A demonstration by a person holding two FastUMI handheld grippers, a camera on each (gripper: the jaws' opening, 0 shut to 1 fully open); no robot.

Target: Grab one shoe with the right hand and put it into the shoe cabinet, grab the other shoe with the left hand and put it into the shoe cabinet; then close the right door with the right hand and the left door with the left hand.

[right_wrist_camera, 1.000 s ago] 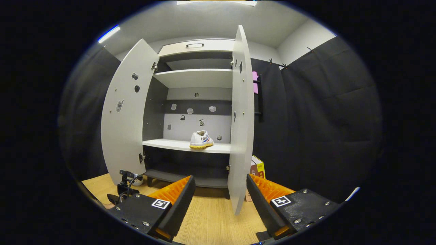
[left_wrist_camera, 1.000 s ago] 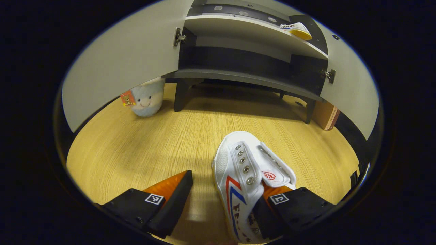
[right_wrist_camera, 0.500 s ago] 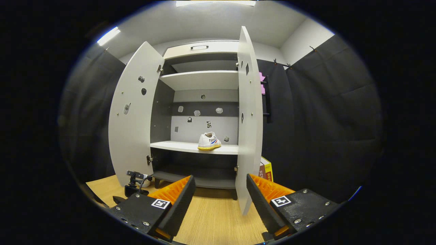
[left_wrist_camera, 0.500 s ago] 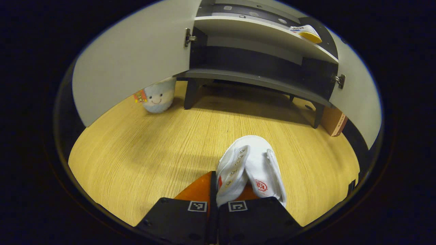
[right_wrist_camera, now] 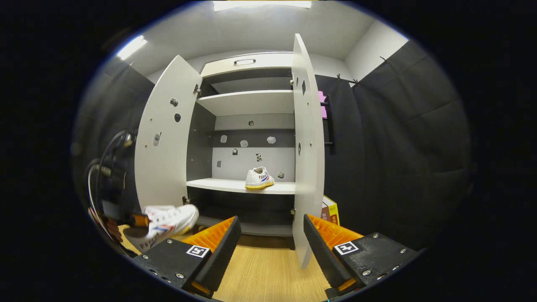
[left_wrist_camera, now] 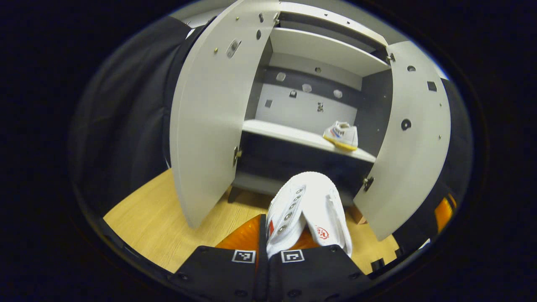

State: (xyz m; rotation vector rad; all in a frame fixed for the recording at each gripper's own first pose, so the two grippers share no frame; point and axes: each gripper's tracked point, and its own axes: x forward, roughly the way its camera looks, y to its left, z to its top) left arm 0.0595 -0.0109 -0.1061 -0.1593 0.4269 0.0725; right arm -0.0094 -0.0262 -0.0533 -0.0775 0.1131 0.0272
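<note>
My left gripper (left_wrist_camera: pixel 267 247) is shut on the side wall of a white canvas shoe (left_wrist_camera: pixel 308 209) with red and blue stripes, held off the floor and pointing at the open shoe cabinet (left_wrist_camera: pixel 293 130). In the right gripper view that held shoe (right_wrist_camera: pixel 163 224) and the left gripper (right_wrist_camera: pixel 136 221) hang at the lower left. The other white shoe (left_wrist_camera: pixel 342 135) (right_wrist_camera: pixel 259 178) rests on the right end of the cabinet's middle shelf. Both doors stand open: left door (left_wrist_camera: pixel 209 121) (right_wrist_camera: pixel 165 138), right door (left_wrist_camera: pixel 409 138) (right_wrist_camera: pixel 307 147). My right gripper (right_wrist_camera: pixel 270 245) is open, facing the cabinet from farther back.
The floor (left_wrist_camera: pixel 155 226) (right_wrist_camera: pixel 268 272) is light wood. A book or box (right_wrist_camera: pixel 330 209) leans against the wall just right of the cabinet. Black cloth walls stand on both sides. Cables (right_wrist_camera: pixel 100 167) trail behind the left gripper.
The left gripper closed on the shoe, then lifted it off the floor and tilted up toward the cabinet. The right gripper stayed open, barely moving.
</note>
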